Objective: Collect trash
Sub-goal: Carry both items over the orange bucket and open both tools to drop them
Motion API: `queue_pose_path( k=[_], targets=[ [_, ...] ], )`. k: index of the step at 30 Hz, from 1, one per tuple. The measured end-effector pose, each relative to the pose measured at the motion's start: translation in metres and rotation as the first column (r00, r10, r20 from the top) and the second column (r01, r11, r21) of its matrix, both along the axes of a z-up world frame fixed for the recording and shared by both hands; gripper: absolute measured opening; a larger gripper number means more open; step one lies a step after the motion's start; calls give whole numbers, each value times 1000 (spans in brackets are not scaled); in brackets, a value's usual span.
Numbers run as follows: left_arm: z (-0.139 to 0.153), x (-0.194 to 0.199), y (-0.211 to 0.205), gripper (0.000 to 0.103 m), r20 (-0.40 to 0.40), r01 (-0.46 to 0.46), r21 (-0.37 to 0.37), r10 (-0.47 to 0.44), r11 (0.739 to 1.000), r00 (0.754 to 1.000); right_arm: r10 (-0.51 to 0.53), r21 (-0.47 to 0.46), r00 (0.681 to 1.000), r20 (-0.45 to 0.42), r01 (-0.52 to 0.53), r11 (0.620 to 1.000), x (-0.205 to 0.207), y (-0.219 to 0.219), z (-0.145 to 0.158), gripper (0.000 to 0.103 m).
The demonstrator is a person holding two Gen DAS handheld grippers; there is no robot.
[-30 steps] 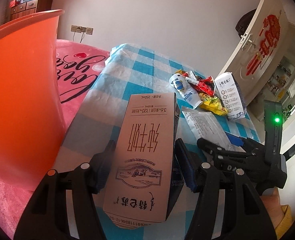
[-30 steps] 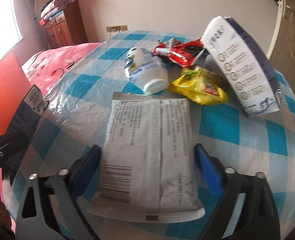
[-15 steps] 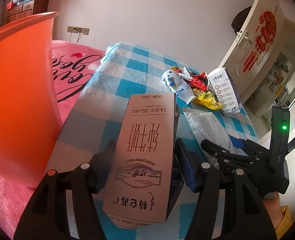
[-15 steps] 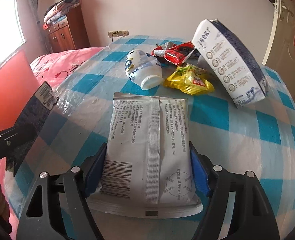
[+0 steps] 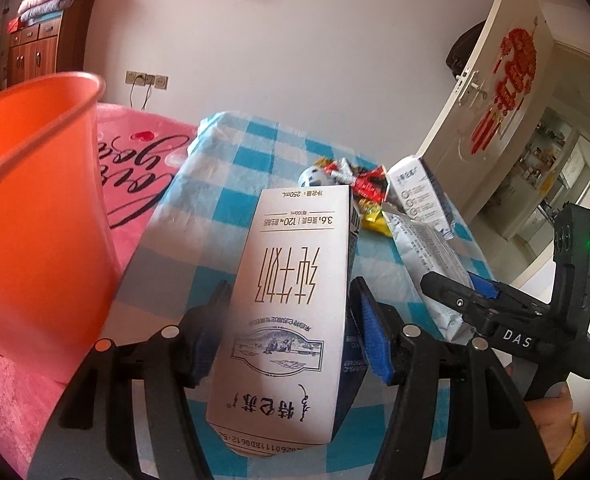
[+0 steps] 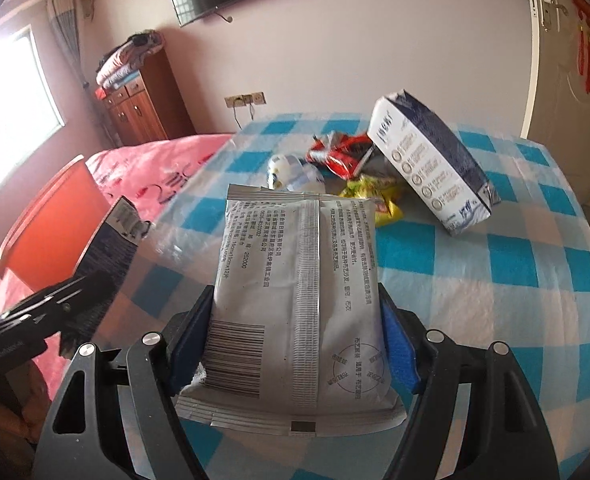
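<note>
Left tool (image 5: 291,336): blue pads pressed on both sides of a white milk carton (image 5: 295,292), which fills the centre of the left wrist frame, raised above the checked tabletop (image 5: 231,184). An orange bucket (image 5: 35,216) stands at the left of that frame, beside the carton.

Right tool (image 6: 295,344): its jaws have just been closing and now pinch a grey foil sachet (image 6: 299,300) between the pads, centre frame, clear of the cloth. Beyond it, upper centre, lie a small bottle (image 6: 295,172), red wrapper (image 6: 339,152), yellow wrapper (image 6: 375,196) and a blue-and-white carton (image 6: 431,164).
</note>
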State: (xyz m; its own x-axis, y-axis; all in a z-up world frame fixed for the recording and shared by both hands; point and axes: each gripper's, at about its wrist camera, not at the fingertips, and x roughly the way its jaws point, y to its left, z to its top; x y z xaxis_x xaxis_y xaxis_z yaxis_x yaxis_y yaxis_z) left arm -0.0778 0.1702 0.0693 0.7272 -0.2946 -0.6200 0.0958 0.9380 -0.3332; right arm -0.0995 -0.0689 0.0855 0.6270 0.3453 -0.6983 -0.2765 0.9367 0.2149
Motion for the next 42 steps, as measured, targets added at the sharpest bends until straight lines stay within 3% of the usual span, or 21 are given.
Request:
queue_pose_path(
  k=[13, 19, 25, 32, 39, 42],
  targets=[
    [59, -16, 31, 62, 128, -60, -18, 62, 998, 990, 80, 114, 996, 47, -85, 990, 0, 23, 62, 75],
    [89, -25, 66, 62, 187, -158, 6, 154, 987, 970, 160, 155, 984, 76, -171, 973, 5, 54, 91, 75],
    [108, -35, 106, 62, 227, -289, 45, 272, 956, 935, 254, 194, 962, 100, -269, 943, 12, 100, 112, 75],
    [98, -41, 152, 62, 207, -409, 56, 390, 911, 897, 378, 225, 918, 117, -396, 890, 24, 172, 132, 75],
    [83, -39, 179, 62, 177, -459, 76, 441, 885, 880, 472, 237, 876, 101, -482, 844, 34, 234, 129, 76],
    [76, -38, 184, 73, 165, -477, 87, 459, 875, 873, 483, 241, 872, 74, -486, 840, 41, 253, 121, 79]
  ],
)
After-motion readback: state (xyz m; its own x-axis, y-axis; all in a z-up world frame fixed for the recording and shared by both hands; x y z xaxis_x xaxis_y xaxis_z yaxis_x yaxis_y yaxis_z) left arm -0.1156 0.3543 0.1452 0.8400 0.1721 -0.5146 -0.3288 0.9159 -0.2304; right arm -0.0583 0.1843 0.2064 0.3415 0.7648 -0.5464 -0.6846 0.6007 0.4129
